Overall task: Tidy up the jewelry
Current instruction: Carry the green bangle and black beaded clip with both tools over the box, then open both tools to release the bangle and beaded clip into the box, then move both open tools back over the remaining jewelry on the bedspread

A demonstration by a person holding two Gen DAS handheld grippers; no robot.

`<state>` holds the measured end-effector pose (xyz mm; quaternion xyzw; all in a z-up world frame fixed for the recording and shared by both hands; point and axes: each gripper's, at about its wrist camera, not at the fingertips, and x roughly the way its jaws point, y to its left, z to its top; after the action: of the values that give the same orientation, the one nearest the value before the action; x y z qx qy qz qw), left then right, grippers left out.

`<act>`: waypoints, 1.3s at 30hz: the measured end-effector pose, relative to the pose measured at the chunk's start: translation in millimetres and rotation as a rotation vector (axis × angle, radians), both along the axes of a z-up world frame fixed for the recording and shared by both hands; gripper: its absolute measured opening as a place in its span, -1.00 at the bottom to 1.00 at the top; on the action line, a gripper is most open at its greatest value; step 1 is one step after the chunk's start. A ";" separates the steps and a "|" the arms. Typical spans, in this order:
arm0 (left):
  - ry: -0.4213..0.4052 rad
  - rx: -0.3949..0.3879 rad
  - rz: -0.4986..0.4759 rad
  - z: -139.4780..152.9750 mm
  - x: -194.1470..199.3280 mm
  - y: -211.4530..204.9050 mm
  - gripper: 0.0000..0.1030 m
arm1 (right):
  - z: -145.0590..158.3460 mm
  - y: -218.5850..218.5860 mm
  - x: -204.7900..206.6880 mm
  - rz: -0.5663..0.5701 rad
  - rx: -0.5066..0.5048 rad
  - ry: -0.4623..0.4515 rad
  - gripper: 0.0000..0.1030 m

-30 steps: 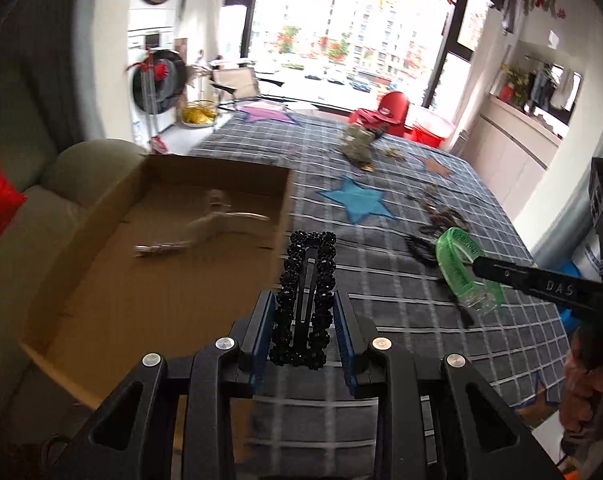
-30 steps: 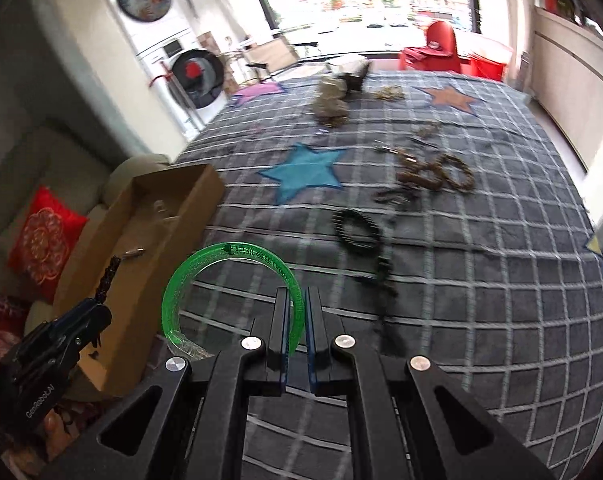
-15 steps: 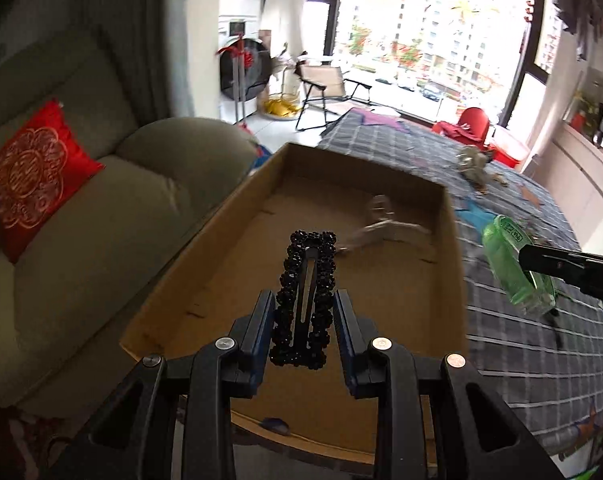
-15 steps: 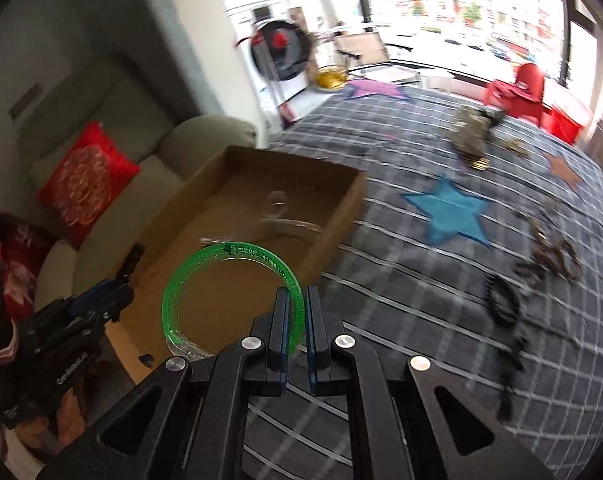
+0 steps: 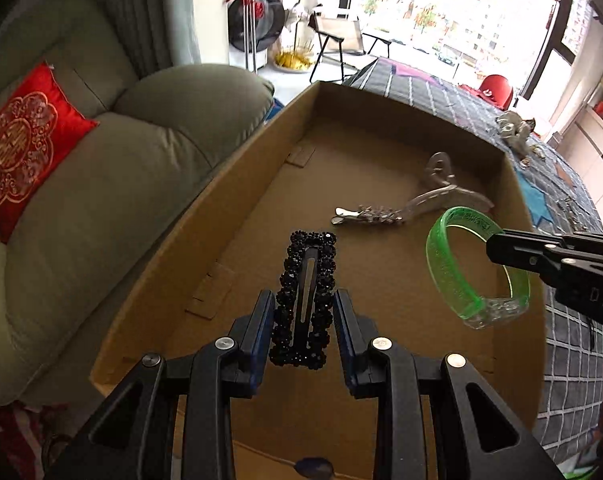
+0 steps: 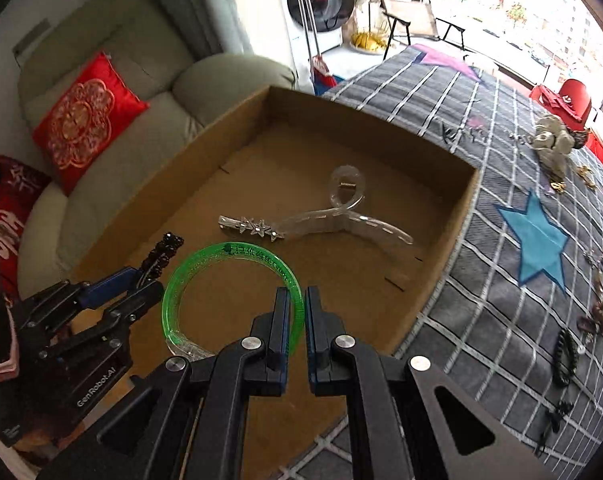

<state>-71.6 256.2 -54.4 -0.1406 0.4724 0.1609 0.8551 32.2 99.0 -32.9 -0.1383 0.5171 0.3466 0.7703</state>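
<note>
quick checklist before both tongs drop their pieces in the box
1. Left tongs gripping the black beaded clip: ok.
2. Right tongs shut on the green bangle: ok.
3. Both pieces over the cardboard box, inside its walls: ok.
4. Bare floor under the clip: ok. The silver star clip and clear claw clip lie farther back.
5. Bangle clear of the left tongs: ok, a gap shows in the left wrist view.
6. Drop height above the box floor: cannot tell.
</note>
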 end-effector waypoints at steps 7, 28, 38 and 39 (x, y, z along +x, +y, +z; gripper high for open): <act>0.062 -0.017 0.000 -14.4 9.1 8.4 -0.37 | -24.5 17.8 15.4 0.017 -0.082 0.027 -0.85; 0.061 0.055 0.024 -3.8 11.1 4.4 0.40 | -33.6 25.3 26.5 0.008 -0.060 0.084 -0.77; 0.035 0.070 0.055 8.4 0.4 -4.8 1.00 | 5.6 -17.1 23.5 -0.043 0.073 0.046 -0.14; 0.029 0.074 0.055 10.8 -1.2 -6.2 1.00 | 9.2 -22.9 22.0 -0.050 0.083 0.042 -0.14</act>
<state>-72.9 250.0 -43.6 -0.1196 0.4746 0.2038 0.8479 54.2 76.1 -23.7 -0.0861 0.5218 0.3513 0.7726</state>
